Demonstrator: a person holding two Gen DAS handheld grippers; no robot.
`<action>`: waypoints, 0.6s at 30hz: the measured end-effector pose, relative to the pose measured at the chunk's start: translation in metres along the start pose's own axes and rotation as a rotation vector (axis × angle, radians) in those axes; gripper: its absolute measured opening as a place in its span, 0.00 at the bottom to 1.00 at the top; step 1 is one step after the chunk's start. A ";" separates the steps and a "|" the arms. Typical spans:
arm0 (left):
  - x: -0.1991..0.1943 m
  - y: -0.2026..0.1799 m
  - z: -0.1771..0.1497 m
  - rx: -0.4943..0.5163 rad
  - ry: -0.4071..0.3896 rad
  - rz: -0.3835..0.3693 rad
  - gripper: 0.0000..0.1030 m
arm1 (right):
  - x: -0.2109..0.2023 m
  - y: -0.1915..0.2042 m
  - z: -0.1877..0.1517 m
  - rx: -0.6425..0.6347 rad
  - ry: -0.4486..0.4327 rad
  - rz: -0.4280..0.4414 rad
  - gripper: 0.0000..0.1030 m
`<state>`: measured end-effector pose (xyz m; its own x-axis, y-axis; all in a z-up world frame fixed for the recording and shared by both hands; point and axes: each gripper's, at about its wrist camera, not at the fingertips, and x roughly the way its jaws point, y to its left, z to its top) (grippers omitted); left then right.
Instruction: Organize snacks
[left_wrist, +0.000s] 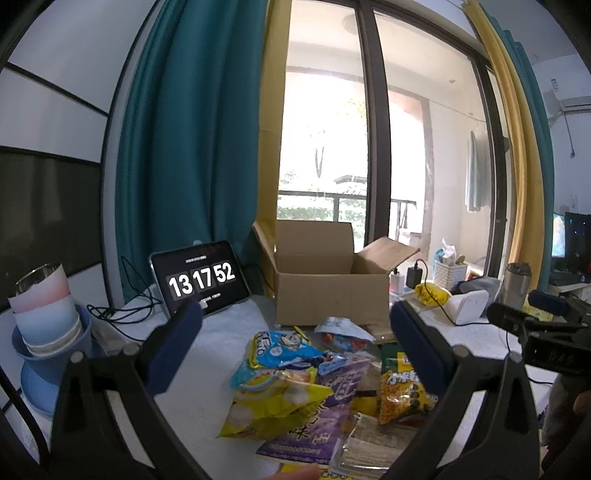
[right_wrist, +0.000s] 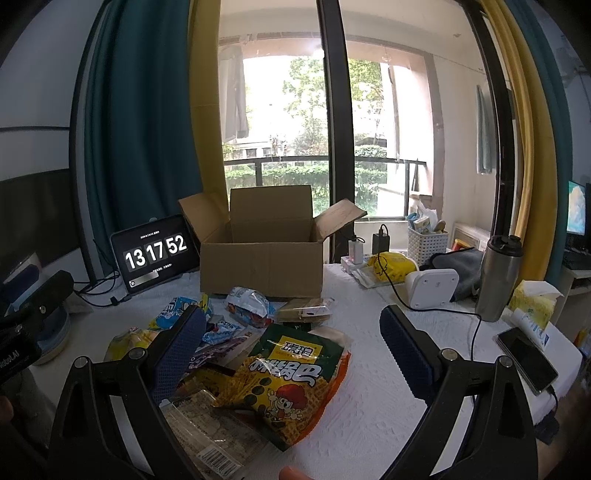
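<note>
A heap of snack packets lies on the white-covered table in front of an open cardboard box (left_wrist: 325, 291) (right_wrist: 260, 267). In the left wrist view I see a yellow packet (left_wrist: 273, 410), a purple packet (left_wrist: 325, 413), a blue-and-yellow packet (left_wrist: 280, 349) and an orange-green rice-cracker bag (left_wrist: 404, 391). That orange-green bag (right_wrist: 291, 380) fills the middle of the right wrist view, with a clear wrapped tray (right_wrist: 210, 428) beside it. My left gripper (left_wrist: 295, 343) hovers open above the heap. My right gripper (right_wrist: 291, 347) is open too, above the orange-green bag. Neither holds anything.
A tablet clock (left_wrist: 201, 278) (right_wrist: 155, 253) stands left of the box. Stacked cups in a blue bowl (left_wrist: 48, 325) sit far left. To the right are a white device with cable (right_wrist: 430, 286), a steel tumbler (right_wrist: 498, 277), a phone (right_wrist: 526, 358), a tissue pack (right_wrist: 533, 302) and a white basket (right_wrist: 426, 243).
</note>
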<state>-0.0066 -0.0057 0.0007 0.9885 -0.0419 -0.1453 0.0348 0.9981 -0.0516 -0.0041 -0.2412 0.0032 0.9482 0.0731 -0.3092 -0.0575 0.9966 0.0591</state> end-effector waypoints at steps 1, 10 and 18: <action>0.000 0.000 0.000 -0.001 0.000 0.001 0.99 | 0.000 0.000 0.000 0.000 0.002 -0.001 0.94; 0.002 0.001 0.002 -0.003 -0.001 0.002 0.99 | 0.000 0.000 0.000 0.000 0.000 0.000 0.94; 0.003 0.004 0.001 -0.010 0.007 0.000 0.99 | 0.000 0.000 -0.001 0.004 0.006 -0.003 0.94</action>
<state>-0.0030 -0.0019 0.0008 0.9874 -0.0427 -0.1526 0.0336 0.9975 -0.0620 -0.0042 -0.2412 0.0023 0.9466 0.0706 -0.3146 -0.0538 0.9966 0.0619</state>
